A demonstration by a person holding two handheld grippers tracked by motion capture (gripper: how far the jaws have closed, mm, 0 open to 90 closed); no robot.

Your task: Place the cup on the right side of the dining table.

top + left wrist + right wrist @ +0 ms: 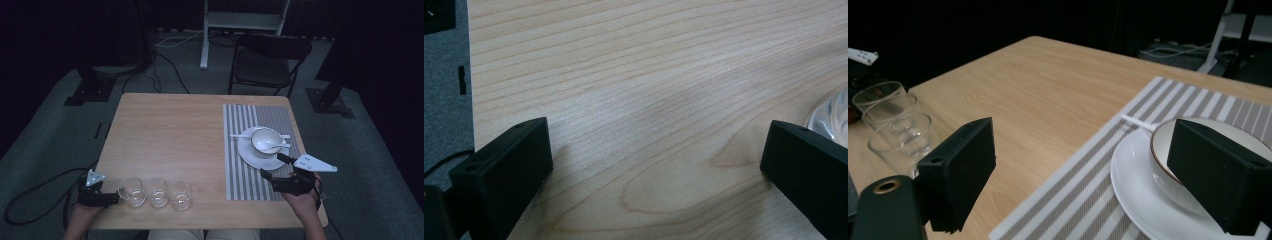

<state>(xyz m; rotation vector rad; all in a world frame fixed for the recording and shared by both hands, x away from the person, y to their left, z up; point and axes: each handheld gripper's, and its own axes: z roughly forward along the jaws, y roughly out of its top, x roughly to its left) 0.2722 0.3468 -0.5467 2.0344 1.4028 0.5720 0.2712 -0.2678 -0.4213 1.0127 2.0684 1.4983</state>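
A white bowl (265, 139) with a white spoon (276, 145) in it sits on a white plate (252, 155), on a grey striped placemat (245, 177) at the table's right. Three clear glasses (132, 191) (158, 192) (181, 195) stand in a row near the front left edge. My right gripper (272, 166) is open just in front of the plate; in its own view the right gripper (1083, 150) frames the plate (1138, 185) and bowl (1160, 150). My left gripper (114, 199) is open at the front left corner, beside the leftmost glass (831, 115). Nothing lies between either pair of jaws.
A thin white stick (240, 135) lies across the placemat behind the plate. Bare wooden table (170, 135) spreads over the left and middle. Beyond the table stand a black chair (270, 62) and a white stand (240, 22), with cables (30, 195) on the floor.
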